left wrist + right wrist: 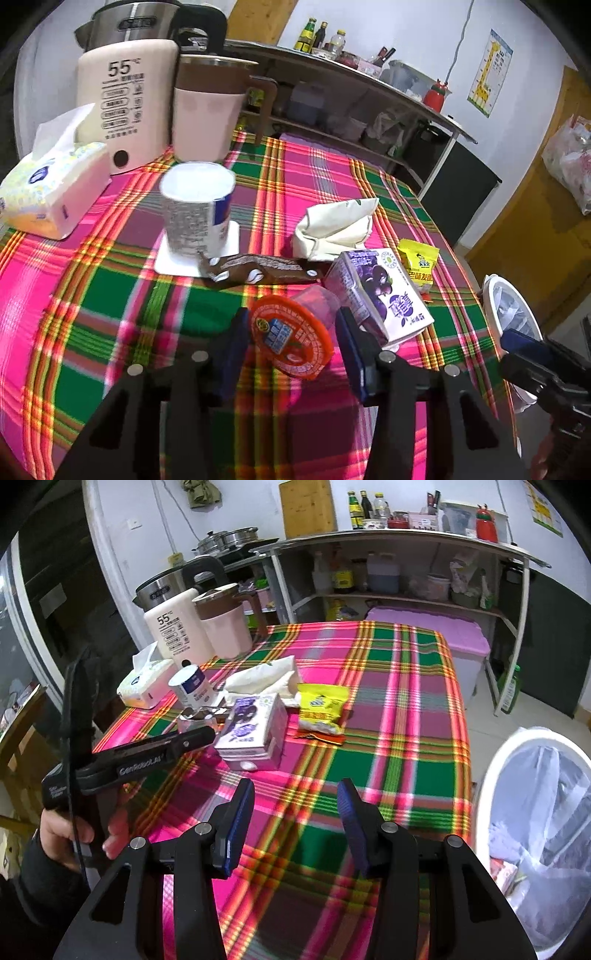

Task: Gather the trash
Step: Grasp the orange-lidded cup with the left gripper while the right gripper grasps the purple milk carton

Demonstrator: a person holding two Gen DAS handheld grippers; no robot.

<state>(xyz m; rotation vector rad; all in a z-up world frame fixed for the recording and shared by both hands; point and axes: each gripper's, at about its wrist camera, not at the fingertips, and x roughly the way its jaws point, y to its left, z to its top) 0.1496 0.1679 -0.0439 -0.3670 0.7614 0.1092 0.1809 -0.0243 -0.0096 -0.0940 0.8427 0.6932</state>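
Blue pads (236, 343) of the left claw (291, 341) straddle an orange-lidded jelly cup (291, 341) on the plaid surface (110, 295), not visibly pressing it. Just beside it stands a purple carton (380, 291). Right claw (293, 825) gapes, holding nothing, near the white bin (532, 834).

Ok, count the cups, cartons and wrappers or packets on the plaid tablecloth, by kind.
Cups: 2, white paper cup, orange-lidded jelly cup
Cartons: 1, purple carton
Wrappers or packets: 3, brown wrapper, yellow packet, red wrapper
Total: 6
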